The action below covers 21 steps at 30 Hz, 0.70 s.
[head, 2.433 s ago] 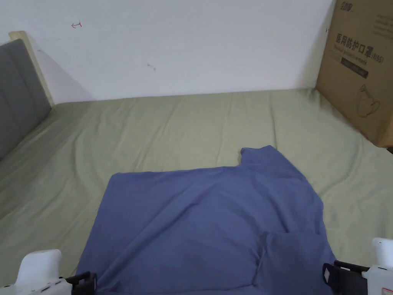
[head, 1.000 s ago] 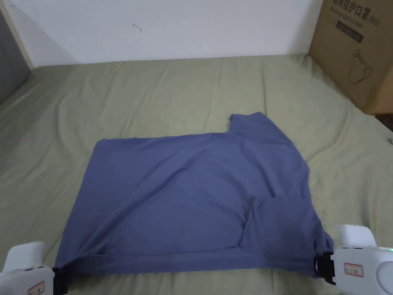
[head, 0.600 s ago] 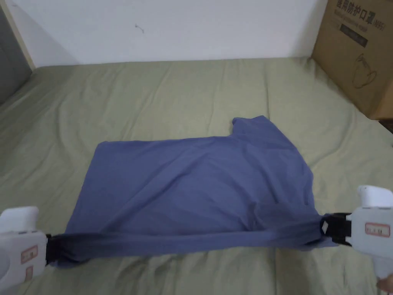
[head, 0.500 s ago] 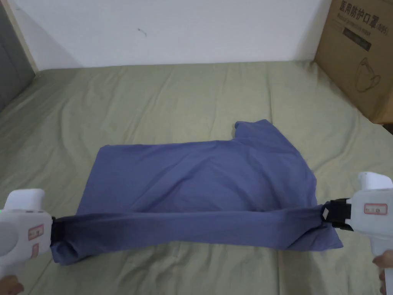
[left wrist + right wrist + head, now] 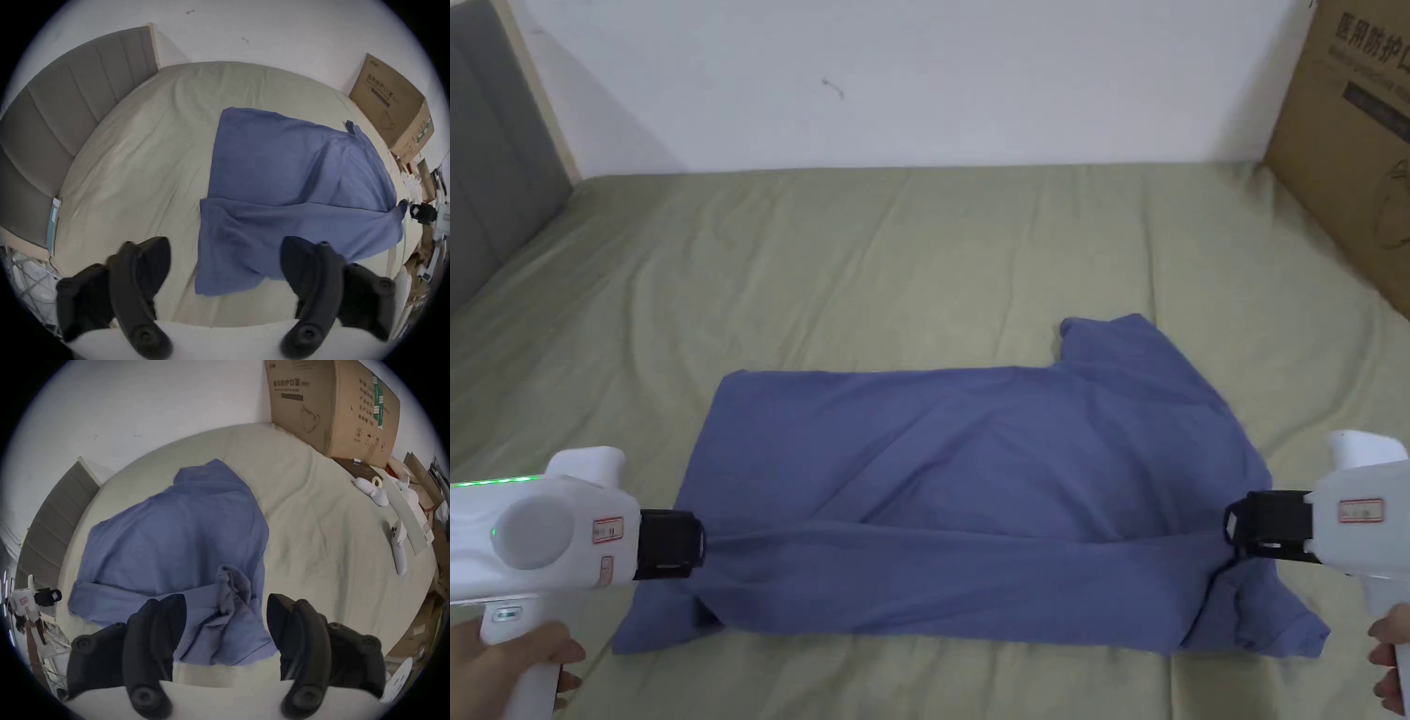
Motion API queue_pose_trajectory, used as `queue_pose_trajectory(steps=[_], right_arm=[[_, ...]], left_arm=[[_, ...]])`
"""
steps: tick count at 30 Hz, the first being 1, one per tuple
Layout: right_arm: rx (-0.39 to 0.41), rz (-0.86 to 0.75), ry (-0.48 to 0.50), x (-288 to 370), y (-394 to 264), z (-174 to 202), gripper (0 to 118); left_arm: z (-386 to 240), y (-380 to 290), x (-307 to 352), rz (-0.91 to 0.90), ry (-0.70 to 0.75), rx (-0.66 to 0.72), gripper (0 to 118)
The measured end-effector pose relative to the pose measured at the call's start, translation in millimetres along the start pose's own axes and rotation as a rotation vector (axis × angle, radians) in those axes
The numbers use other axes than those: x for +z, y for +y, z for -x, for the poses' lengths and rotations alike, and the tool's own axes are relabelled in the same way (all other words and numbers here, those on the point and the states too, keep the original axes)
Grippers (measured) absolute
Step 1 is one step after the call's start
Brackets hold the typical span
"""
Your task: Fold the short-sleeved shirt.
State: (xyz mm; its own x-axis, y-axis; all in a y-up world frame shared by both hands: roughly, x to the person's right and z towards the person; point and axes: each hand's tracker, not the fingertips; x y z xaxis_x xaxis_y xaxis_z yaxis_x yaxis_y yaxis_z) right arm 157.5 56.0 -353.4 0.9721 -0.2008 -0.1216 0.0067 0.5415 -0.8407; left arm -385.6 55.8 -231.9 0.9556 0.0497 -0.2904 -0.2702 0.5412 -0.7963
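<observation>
Head view: near edge of blue shirt laid over middle for fold. Left gripper at 9 o'clock, right gripper at 3 o'clock, both seen wide open, nothing held.

Left gripper, right gripper: jaws spread apart

We see the cardboard box cut off by the head view's right edge; the shirt's folded-under layer is hidden.
</observation>
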Motion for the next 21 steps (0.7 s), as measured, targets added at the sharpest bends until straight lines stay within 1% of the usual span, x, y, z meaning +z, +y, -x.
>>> queue_pose_trajectory(steps=[1, 2, 3, 4, 5, 6, 8, 9, 10, 12, 13, 15, 16, 18, 19, 20, 21], right_arm=[[0.023, -0.009, 0.012, 7.6, -3.2, 1.0, 54], [0.038, -0.005, 0.021, 12.9, -8.2, 2.9, 27], [0.043, 0.002, 0.033, 17.6, -14.9, 4.3, 0], [0.028, -0.006, 0.041, 21.0, -25.0, 4.8, 0], [0.016, -0.007, 0.049, 21.2, -31.2, 3.7, 0], [0.024, 0.01, 0.048, 21.4, -38.7, 5.2, 0], [0.023, 0.007, 0.028, 22.3, -51.5, 8.0, 0], [0.019, 0.017, 0.031, 21.0, -52.2, 7.1, 0], [0.012, 0.02, 0.036, 21.2, -55.7, 6.7, 0], [-0.008, 0.024, 0.032, 21.6, -62.8, 6.3, 0], [-0.011, 0.024, 0.027, 20.5, -62.8, 3.7, 0], [-0.025, 0.018, 0.012, 21.6, -67.5, 0.5, 0], [-0.036, 0.022, 0.012, 22.2, -69.5, -2.1, 0], [-0.066, 0.024, 0.013, 23.0, -72.9, -7.2, 0], [-0.077, 0.026, 0.009, 22.6, -75.0, -9.3, 0], [-0.081, 0.031, 0.006, 22.0, -77.1, -10.6, 0], [-0.086, 0.032, 0.002, 21.2, -79.2, -13.5, 0]], left_arm=[[-0.7, -6.9, 9.9, -0.014, -0.021, 0.014, 53], [-2.2, -15.2, 18.2, -0.015, -0.026, 0.019, 14], [1.5, -17.3, 16.7, 0.002, -0.029, 0.026, 0], [-0.9, -26.1, 21.3, -0.02, -0.018, 0.042, 0], [-3.2, -33.5, 24.1, -0.003, -0.017, 0.025, 0], [-6.5, -42.1, 26.8, 0.021, -0.019, 0.004, 0], [-0.9, -48.4, 17.1, 0.014, -0.007, 0.02, 1], [0.2, -52.5, 15.6, 0.009, -0.002, 0.029, 21], [4.2, -50.8, 12.0, 0.012, -0.009, 0.041, 47], [15.4, -50.0, -4.1, 0.058, -0.001, 0.1, 91], [19.3, -51.1, -10.6, 0.055, -0.003, 0.105, 97], [21.6, -52.1, -23.7, 0.06, 0.011, 0.111, 97], [22.3, -51.0, -32.4, 0.094, 0.033, 0.11, 95], [28.2, -51.8, -50.5, 0.124, 0.012, 0.123, 95], [25.0, -52.8, -54.9, 0.132, 0.004, 0.145, 90], [23.8, -53.7, -59.6, 0.138, 0.021, 0.148, 78], [21.9, -54.7, -58.6, 0.118, 0.098, 0.105, 62]])
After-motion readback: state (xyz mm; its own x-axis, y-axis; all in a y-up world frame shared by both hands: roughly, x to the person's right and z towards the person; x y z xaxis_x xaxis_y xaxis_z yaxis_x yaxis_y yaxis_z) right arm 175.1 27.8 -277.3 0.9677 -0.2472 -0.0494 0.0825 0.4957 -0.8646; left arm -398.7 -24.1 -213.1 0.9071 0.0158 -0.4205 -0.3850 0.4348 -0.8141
